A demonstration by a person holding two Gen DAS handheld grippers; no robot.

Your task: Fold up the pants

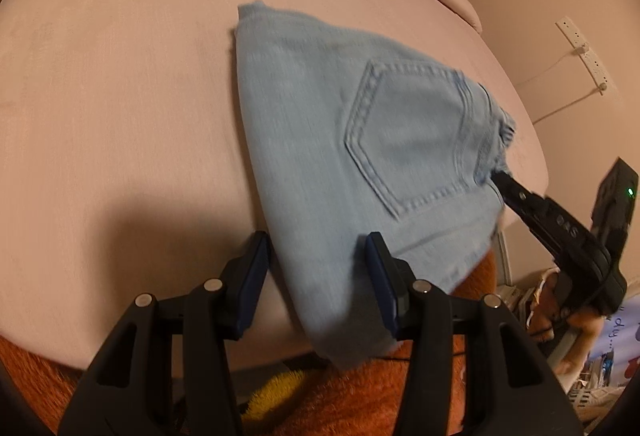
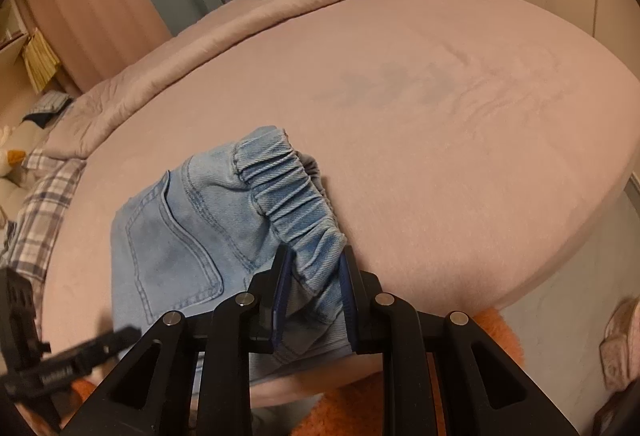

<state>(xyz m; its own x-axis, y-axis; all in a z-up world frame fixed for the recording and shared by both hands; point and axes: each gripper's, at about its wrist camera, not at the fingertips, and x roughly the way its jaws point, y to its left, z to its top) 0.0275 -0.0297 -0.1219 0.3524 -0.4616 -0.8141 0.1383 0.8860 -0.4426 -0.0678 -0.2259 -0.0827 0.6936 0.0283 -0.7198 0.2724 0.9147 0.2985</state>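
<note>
The light-blue jeans [image 1: 340,140] lie folded on the pink bed [image 1: 120,96], at its near edge, back pocket [image 1: 408,140] facing up; the lower part of the denim hangs over that edge above an orange fluffy rug [image 1: 360,388].

Left gripper [image 1: 318,276]: jaws part open, blue pads straddling the overhanging fold of the jeans. The right pad lies against the denim; the left pad stands just beside the fold's edge — no clamping visible.

Right gripper [image 2: 314,296]: jaws narrowed onto the elastic waistband [image 2: 288,176] of the jeans. The gathered band passes between both blue pads and bunches there — the pads press it from either side. In the left wrist view its fingertips meet the waistband corner, beside the back pocket.

A folded pink blanket [image 2: 240,24] lies along the far side of the bed, well apart from the jeans.
</note>
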